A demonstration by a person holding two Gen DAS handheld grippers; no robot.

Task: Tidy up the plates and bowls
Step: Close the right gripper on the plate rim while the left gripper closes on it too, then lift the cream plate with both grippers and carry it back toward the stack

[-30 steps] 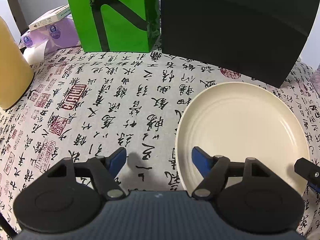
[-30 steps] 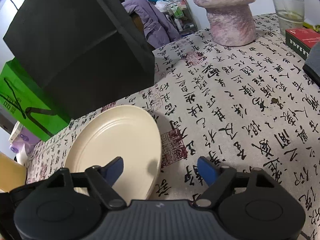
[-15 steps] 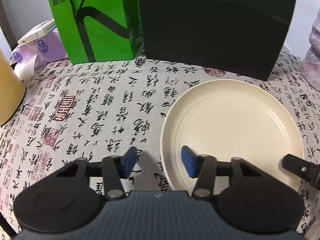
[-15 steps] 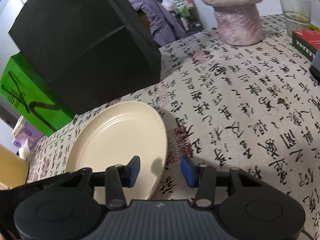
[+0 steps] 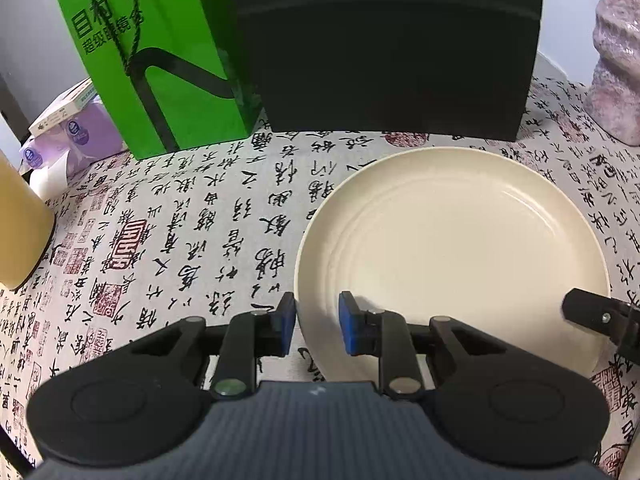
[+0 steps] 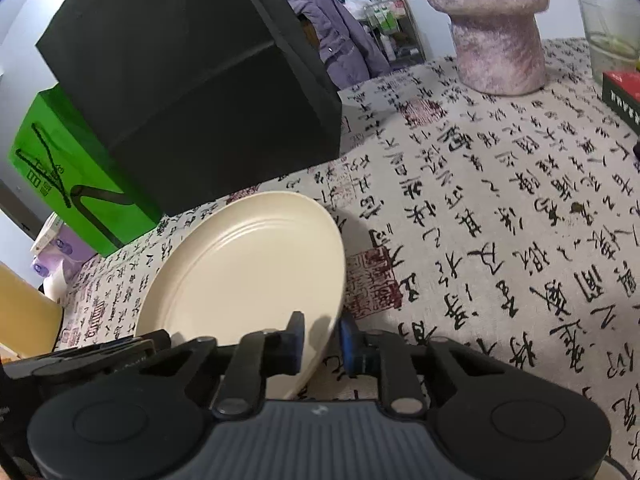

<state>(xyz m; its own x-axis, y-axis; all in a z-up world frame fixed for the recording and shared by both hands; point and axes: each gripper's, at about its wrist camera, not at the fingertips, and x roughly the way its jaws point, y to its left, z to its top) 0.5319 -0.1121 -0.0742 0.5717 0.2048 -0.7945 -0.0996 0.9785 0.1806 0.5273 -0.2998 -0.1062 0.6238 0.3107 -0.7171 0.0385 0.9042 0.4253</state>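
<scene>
A cream plate (image 5: 452,248) lies on the calligraphy-print tablecloth in front of a black box. My left gripper (image 5: 317,326) straddles its near-left rim. The jaws are closing, one blue pad outside the edge and the other on the inner slope, pressing the rim. In the right wrist view the same plate (image 6: 240,272) has its near-right rim between the pads of my right gripper (image 6: 322,340), whose jaws are closing on it too. A finger of the right gripper (image 5: 592,314) shows at the plate's right edge.
Behind the plate stand a black box (image 5: 384,48) and a green paper bag (image 5: 160,72). A pink vase (image 6: 492,28), a glass (image 6: 608,32) and a red box (image 6: 624,92) are at the right. A yellow container (image 5: 20,232) and tissue packs (image 5: 76,128) are at the left.
Both grippers' jaws have narrowed from wide apart to close around the plate's rim. The left gripper has shifted so that the rim sits between its pads.
</scene>
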